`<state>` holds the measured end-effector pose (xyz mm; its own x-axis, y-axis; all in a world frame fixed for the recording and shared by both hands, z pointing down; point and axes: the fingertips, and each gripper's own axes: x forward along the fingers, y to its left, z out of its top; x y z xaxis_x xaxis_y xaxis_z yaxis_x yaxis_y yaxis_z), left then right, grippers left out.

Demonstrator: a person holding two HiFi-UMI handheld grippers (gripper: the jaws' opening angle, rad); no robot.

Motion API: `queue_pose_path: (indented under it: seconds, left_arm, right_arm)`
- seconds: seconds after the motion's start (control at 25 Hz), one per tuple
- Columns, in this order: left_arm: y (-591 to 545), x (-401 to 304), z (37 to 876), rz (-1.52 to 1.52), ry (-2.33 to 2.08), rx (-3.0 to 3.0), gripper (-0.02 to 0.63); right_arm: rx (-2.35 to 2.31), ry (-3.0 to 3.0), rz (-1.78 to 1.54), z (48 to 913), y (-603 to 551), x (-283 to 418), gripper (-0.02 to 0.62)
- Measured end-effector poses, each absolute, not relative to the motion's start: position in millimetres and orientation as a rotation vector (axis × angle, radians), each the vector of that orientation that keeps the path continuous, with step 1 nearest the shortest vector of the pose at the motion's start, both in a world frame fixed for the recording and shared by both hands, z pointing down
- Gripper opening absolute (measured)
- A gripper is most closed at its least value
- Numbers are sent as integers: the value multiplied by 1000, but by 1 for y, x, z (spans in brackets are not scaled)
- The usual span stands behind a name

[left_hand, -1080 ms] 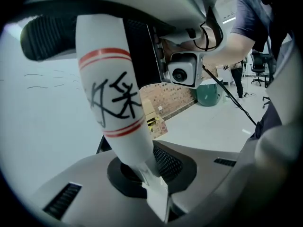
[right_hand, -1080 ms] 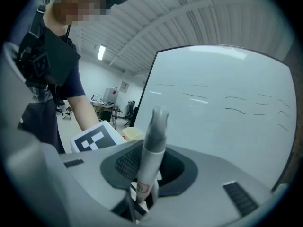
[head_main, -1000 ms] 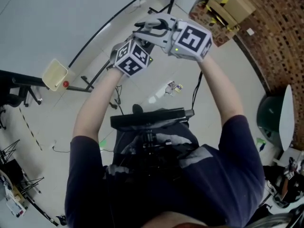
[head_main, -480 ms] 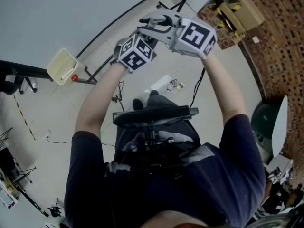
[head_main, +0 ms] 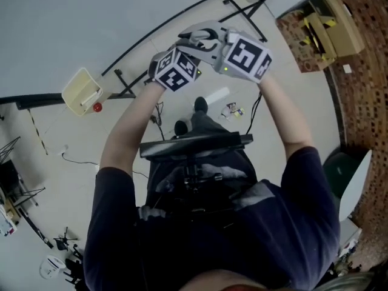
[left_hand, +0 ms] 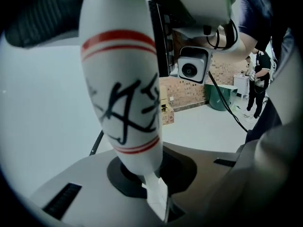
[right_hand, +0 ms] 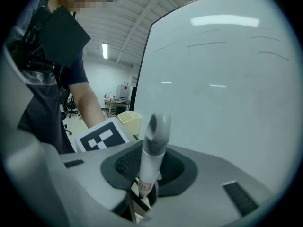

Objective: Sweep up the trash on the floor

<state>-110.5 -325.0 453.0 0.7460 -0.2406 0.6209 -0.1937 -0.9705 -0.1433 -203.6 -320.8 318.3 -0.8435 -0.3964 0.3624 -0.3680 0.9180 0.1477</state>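
Both grippers are raised in front of the person, side by side. My left gripper (head_main: 180,58) (left_hand: 154,189) is shut on a white handle (left_hand: 120,79) with red stripes and black scribble. My right gripper (head_main: 209,40) (right_hand: 142,193) is shut on a thin white handle with a grey cap (right_hand: 154,136), and its jaws have just been closing a little further on it. Small bits of trash (head_main: 232,110) lie on the pale floor below the hands, next to a white object (head_main: 217,94). The jaws themselves are hidden in the head view.
A yellow bin (head_main: 82,91) with a red thing beside it stands at the left by a black-framed white board (right_hand: 227,70). Cardboard boxes (head_main: 333,23) sit against the brick wall at top right, a green bin (head_main: 338,170) at right. Cables cross the floor.
Both grippers have sunk together, staying side by side. The floor has slid in the head view: the boxes went right, and the trash and shoes now lie closer under the hands.
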Motion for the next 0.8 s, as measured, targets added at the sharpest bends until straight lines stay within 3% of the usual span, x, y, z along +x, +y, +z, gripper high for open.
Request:
queue_pose_path:
  seconds: [0.8]
  left_arm:
    - [-415, -140, 569, -1151, 644, -2967, 21]
  right_arm:
    - [355, -2664, 25, 433, -409, -225, 92]
